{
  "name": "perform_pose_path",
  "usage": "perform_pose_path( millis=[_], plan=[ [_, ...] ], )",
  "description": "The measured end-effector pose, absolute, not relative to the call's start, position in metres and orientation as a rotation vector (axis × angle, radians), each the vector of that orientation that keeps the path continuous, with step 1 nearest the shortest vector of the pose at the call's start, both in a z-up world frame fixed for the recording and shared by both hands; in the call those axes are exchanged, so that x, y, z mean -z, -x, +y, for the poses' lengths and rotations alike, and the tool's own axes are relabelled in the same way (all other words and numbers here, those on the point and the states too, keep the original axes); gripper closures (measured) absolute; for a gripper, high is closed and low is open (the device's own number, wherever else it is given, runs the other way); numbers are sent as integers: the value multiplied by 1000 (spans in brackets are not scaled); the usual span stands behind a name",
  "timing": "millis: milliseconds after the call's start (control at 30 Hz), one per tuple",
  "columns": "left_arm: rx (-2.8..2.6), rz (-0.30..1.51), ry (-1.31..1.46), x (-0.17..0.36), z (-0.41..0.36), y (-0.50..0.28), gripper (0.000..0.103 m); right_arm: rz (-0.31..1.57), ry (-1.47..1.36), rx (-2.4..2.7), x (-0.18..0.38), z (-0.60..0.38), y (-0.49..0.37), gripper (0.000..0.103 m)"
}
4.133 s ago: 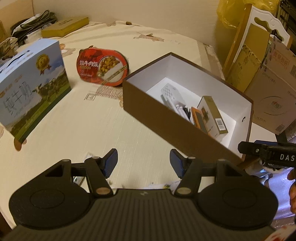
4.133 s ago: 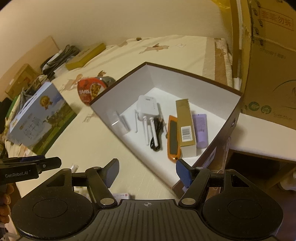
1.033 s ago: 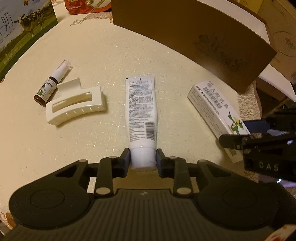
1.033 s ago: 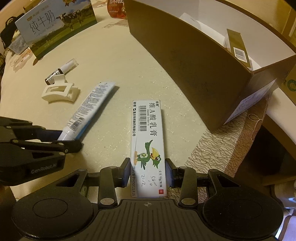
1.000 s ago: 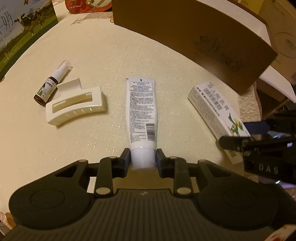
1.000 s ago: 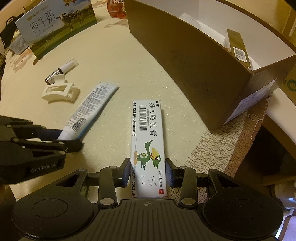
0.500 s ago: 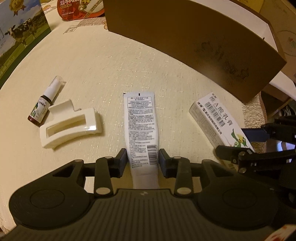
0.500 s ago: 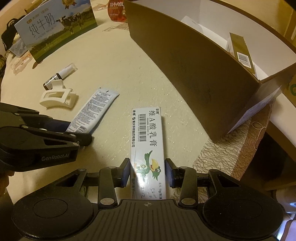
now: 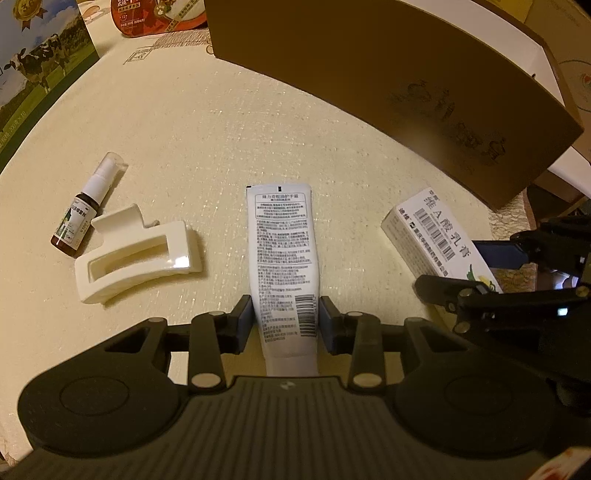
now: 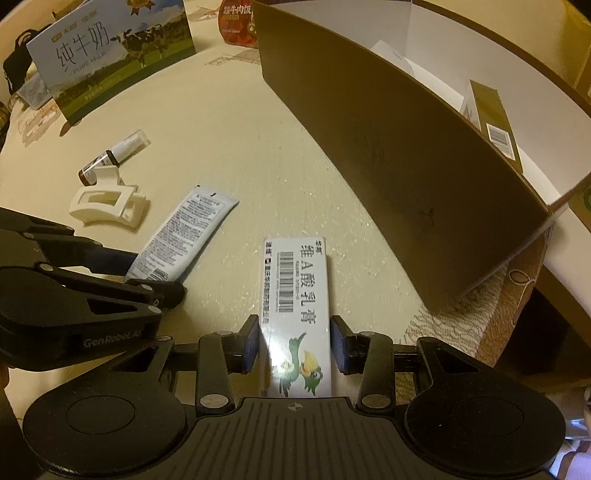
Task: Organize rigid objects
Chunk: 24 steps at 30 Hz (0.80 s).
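Observation:
My left gripper [image 9: 287, 321] is shut on a white cream tube [image 9: 283, 251] and holds its lower end; the tube also shows in the right wrist view [image 10: 184, 236]. My right gripper [image 10: 294, 345] is shut on a white carton with a green bird [image 10: 297, 314], which also shows in the left wrist view [image 9: 439, 236]. Both items are slightly above the cream tablecloth. The brown storage box [image 10: 388, 147] with white inside stands just beyond, holding a gold carton [image 10: 495, 118].
A white hair claw [image 9: 136, 254] and a small spray bottle [image 9: 86, 210] lie on the cloth to the left. A milk carton box [image 10: 110, 48] and a red food bowl [image 9: 159, 16] stand farther back. The table edge and cardboard boxes are at the right.
Both grippers have closed on their items and drawn up and back with them; the tube and carton sit deeper between the fingers and the box looks nearer.

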<state>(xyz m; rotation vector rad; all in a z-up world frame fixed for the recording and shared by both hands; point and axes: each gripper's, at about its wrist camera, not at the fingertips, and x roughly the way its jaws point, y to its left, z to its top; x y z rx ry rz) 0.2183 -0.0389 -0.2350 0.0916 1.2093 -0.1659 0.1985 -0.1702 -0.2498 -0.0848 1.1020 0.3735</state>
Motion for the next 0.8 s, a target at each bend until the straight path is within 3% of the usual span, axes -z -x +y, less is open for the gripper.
perform_pose_path(
  millis=[533,800],
  plan=[
    [165,1201,-63,227,-32,-212,73,1070,59,-405,236,-176,-186,68],
    [148,1141,-1,193,-19,-212,73,1021,25,-422,204,-178,-188,68]
  ],
)
